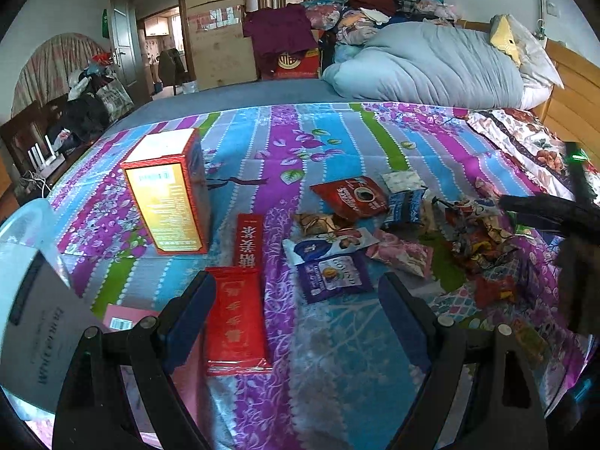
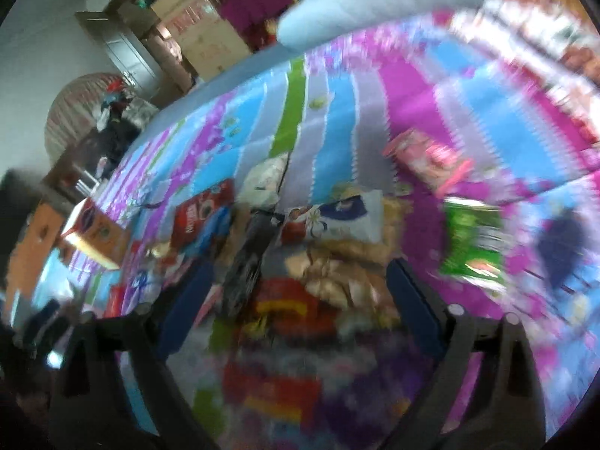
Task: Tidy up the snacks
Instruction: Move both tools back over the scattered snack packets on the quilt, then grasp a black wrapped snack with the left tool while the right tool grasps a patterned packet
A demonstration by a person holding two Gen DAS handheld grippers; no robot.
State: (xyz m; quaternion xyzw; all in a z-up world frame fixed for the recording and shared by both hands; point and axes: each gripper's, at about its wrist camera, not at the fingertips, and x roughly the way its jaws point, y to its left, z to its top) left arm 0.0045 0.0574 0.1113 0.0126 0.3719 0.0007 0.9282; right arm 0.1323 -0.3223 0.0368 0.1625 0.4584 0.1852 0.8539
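Note:
Snacks lie on a striped bedspread [image 1: 337, 138]. In the left wrist view a yellow-and-red box [image 1: 168, 195] stands upright at the left. A narrow red box [image 1: 249, 242] and a flat red box [image 1: 236, 322] lie in front of it. A red coffee packet [image 1: 350, 197], a purple packet [image 1: 333, 275] and a pink packet [image 1: 401, 253] lie to their right. My left gripper [image 1: 296, 300] is open above the bedspread, its left finger beside the flat red box. In the blurred right wrist view my right gripper [image 2: 300, 292] is open over a heap of tan packets [image 2: 337, 281], near a green packet [image 2: 472, 243].
A white container [image 1: 30, 300] stands at the near left. A rolled blue duvet [image 1: 431, 63] and a wooden headboard [image 1: 573, 90] bound the far right of the bed. A heap of crumpled wrappers [image 1: 476, 232] lies at the right, with a dark shape [image 1: 555, 217] over it.

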